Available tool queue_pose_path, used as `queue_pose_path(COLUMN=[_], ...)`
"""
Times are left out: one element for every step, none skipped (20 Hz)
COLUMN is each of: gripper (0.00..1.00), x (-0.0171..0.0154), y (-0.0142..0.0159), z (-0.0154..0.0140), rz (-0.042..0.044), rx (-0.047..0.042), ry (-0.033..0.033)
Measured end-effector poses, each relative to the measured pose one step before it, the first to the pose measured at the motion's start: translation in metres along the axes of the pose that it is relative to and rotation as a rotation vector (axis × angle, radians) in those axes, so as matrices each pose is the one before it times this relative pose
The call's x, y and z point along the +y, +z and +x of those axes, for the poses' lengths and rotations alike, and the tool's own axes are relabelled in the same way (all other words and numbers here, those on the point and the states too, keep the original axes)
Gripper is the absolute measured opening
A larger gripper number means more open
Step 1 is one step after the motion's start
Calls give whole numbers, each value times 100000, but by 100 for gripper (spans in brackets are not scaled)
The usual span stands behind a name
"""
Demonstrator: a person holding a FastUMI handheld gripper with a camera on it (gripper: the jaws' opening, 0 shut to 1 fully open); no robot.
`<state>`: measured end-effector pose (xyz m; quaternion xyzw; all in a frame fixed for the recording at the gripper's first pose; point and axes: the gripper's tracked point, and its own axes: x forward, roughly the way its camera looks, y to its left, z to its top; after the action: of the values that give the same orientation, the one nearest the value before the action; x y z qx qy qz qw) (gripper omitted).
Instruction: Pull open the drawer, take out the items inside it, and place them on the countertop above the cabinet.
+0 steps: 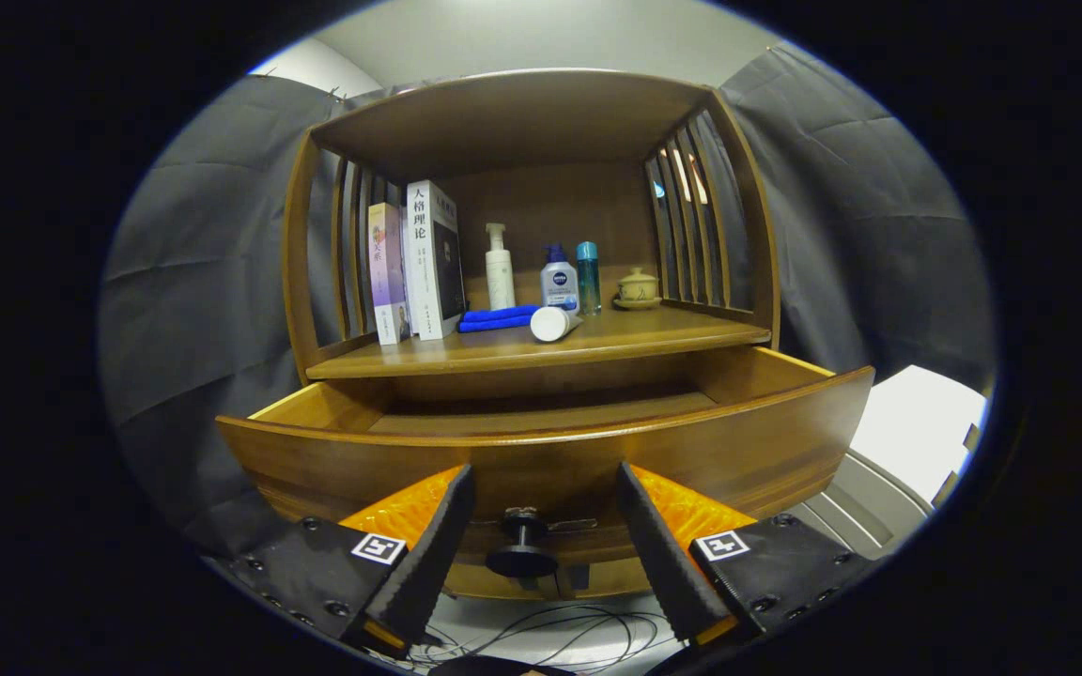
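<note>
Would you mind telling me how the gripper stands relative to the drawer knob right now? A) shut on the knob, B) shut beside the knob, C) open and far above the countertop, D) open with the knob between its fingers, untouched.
D: the gripper is open, its fingers apart on either side of the drawer knob, with gaps visible on both sides.

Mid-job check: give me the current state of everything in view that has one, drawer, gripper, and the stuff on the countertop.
drawer: pulled open, inside floor bare where visible.
drawer knob: between the fingers, untouched.
gripper: open, holding nothing.
white tube: lying on its side on the countertop.
blue cloth: folded, flat.
books: upright.
pump bottle: upright.
lidded cup: lid on.
</note>
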<state>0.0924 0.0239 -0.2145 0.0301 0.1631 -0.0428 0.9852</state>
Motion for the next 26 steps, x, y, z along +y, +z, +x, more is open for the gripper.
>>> queue_pose_path(gripper=[96, 96, 96, 96, 96, 96, 96, 96, 96, 96, 96, 96, 96, 96, 96, 96, 96, 96, 96, 96, 96, 96, 96, 96, 96, 96], x=[55, -524, 43, -26, 67, 73, 19, -56, 5, -20, 566, 26, -11, 13, 54, 33, -55, -10, -1, 39, -79, 43, 14, 32, 65, 87], y=[-248, 12, 21, 375, 53, 138, 95, 239, 176, 178, -37, 101, 109, 125, 154, 111, 108, 118, 81, 84, 103, 123, 139, -6, 250, -471], z=[611, 174, 669, 728, 680, 642, 618, 700, 677, 609, 1008, 650, 524, 502, 481, 454, 403, 385, 371, 302, 237, 291, 485, 147, -131, 114], rz=[-582, -1303, -1526, -372, 1069, 1052, 169, 10, -83, 294, 446, 685, 672, 595, 696, 514, 155, 93, 80, 45, 93, -87, -236, 512, 1661, 406], rx=[786, 542, 168, -884, 801, -29, 765, 89, 427, 236, 327, 248, 413, 482, 265, 356, 52, 281, 292, 460, 435, 450, 511, 1106, -91, 2326], ry=[-302, -397, -496, -301, 132, 72, -49, -162, -13, 144, 157, 148, 111, 95, 84, 146, 170, 180, 59, -19, -84, -40, 99, 268, -4, 1147])
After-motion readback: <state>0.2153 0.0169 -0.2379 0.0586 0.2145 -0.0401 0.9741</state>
